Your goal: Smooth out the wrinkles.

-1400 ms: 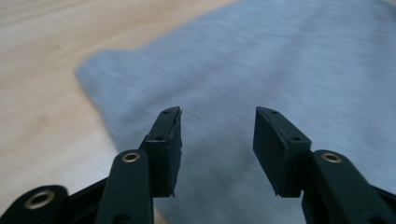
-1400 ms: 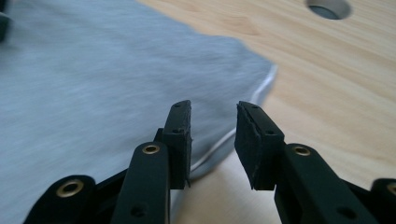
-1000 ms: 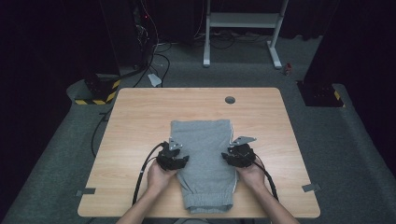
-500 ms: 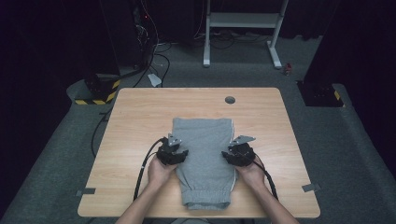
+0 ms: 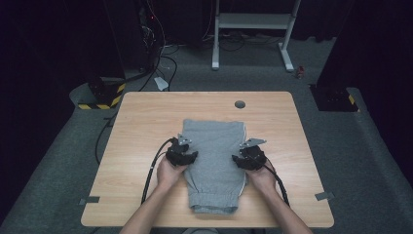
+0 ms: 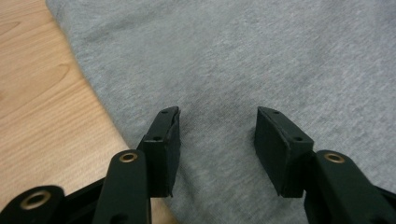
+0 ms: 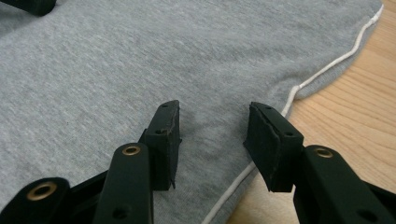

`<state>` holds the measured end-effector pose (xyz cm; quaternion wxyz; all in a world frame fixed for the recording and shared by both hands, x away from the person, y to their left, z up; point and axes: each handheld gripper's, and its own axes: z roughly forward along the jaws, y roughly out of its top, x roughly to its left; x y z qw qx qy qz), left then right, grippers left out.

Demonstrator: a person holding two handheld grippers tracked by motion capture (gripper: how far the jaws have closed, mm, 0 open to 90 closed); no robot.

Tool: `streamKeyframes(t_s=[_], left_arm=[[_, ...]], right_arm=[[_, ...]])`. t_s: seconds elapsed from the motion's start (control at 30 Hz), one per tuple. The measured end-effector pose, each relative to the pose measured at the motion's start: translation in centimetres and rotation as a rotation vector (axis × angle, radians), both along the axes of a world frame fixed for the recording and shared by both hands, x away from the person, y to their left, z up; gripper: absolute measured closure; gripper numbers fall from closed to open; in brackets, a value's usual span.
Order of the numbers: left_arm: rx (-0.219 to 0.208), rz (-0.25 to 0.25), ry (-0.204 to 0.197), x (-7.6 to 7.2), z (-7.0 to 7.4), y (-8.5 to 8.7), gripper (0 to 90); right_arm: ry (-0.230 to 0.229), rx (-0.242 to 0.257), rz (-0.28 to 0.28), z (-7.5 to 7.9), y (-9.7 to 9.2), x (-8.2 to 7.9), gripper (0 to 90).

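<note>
1. Where the wooden table carries stock: one pair of grey shorts, folded lengthwise, lying flat at the middle of the top. The ribbed waistband end lies toward the person's edge; the leg hems lie toward the far edge.
2. Trim: a white piping line runs along the side of the shorts nearest the right gripper.
3. Left gripper: set at the left side edge of the shorts, about halfway along. In the left gripper view its jaws stand apart over the cloth, with flat fabric between them and no fold pinched. One pad sits just inside the cloth's edge, beside bare table.
4. Right gripper: set at the right side edge of the shorts, level with the left gripper. Its jaws have just been opening. In the right gripper view they stand apart with grey cloth and the piping between them, nothing clamped.
5. Hands: left hand and right hand each hold a gripper body, forearms entering from the near edge.
6. Fittings: a round grommet hole sits in the tabletop beyond the shorts, well apart from them. Black cable trails from the left gripper over the near table edge.
</note>
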<state>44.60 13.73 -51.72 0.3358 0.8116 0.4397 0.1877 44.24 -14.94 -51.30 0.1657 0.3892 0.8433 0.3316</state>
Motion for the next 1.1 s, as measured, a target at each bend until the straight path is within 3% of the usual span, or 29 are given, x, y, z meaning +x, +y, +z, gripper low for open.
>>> streamKeyframes(t_s=[0.17,0.33,0.57,0.67,0.7,0.73,0.8,0.83,0.9,0.93,1.0,1.1], left_arm=[[-0.018,-0.014,-0.014,0.7,-0.2,0.2,50.4],[0.005,-0.016,0.0,1.4,0.0,0.0,50.1],[0.005,0.001,0.019,3.1,0.2,-0.8,49.4],[0.008,-0.003,0.039,3.6,0.3,-1.0,49.0],[-0.017,0.014,0.081,4.1,0.7,-1.1,47.0],[-0.017,0.014,0.081,4.1,0.7,-1.1,44.6],[-0.052,0.033,0.084,4.1,1.3,-0.9,42.7],[-0.071,0.035,0.074,4.0,1.7,-0.7,43.1],[-0.071,0.036,0.064,4.1,2.4,-0.3,42.3],[-0.065,0.063,0.045,4.2,2.8,0.3,42.3],[-0.062,0.089,0.068,4.8,2.8,1.0,41.4],[-0.064,0.116,0.084,5.3,2.6,1.6,40.7]], right_arm=[[-0.017,-0.005,-0.016,-0.1,0.0,0.4,51.9],[-0.017,-0.002,-0.025,-0.1,-0.1,0.6,51.0],[-0.011,-0.014,-0.052,0.0,-0.3,1.5,47.9],[-0.012,-0.014,-0.06,0.0,-0.4,1.7,44.1],[0.01,-0.017,-0.094,0.1,-0.5,1.8,42.8],[0.044,-0.003,-0.113,0.4,-0.6,1.9,45.1],[0.054,0.009,-0.128,0.7,-0.9,1.9,48.2],[0.039,0.017,-0.142,1.0,-1.1,1.7,49.7],[0.04,0.071,-0.158,2.0,-2.0,1.6,49.8],[0.042,0.077,-0.164,2.2,-2.3,1.8,50.0],[0.036,0.109,-0.183,2.4,-2.8,2.2,50.5],[0.049,0.113,-0.203,2.4,-3.1,3.1,50.3]])
